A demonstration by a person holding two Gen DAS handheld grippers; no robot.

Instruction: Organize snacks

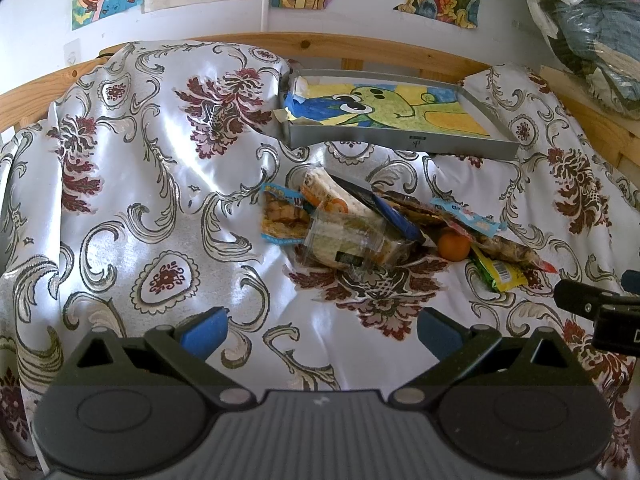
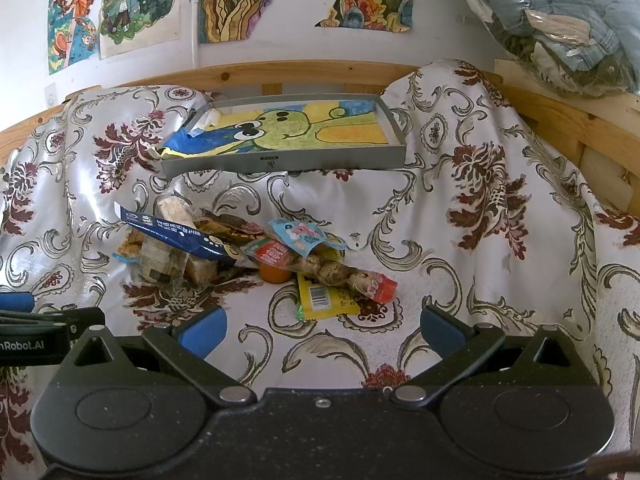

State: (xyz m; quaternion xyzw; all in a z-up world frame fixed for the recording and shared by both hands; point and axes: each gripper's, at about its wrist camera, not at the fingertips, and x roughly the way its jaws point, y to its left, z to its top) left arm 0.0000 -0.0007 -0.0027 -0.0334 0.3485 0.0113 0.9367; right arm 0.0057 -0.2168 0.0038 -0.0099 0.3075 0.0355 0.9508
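A heap of snacks lies on a flowered bedspread: a wrapped sandwich (image 1: 352, 240), a biscuit pack (image 1: 280, 216), a dark blue packet (image 2: 180, 236), an orange fruit (image 1: 453, 245), a yellow-green packet (image 2: 324, 300) and a clear pack of quail eggs (image 2: 340, 272). A grey tray (image 1: 400, 142) lined with a frog drawing sits behind the heap; it also shows in the right wrist view (image 2: 280, 162). My left gripper (image 1: 320, 332) is open and empty, short of the heap. My right gripper (image 2: 322, 330) is open and empty, just short of the yellow-green packet.
The bedspread (image 1: 140, 200) bulges into humps left and right of the tray. A wooden bed rail (image 2: 320, 70) runs behind. A bag of clothes (image 2: 560, 20) rests at the back right. The right gripper's body shows at the left view's right edge (image 1: 600, 308).
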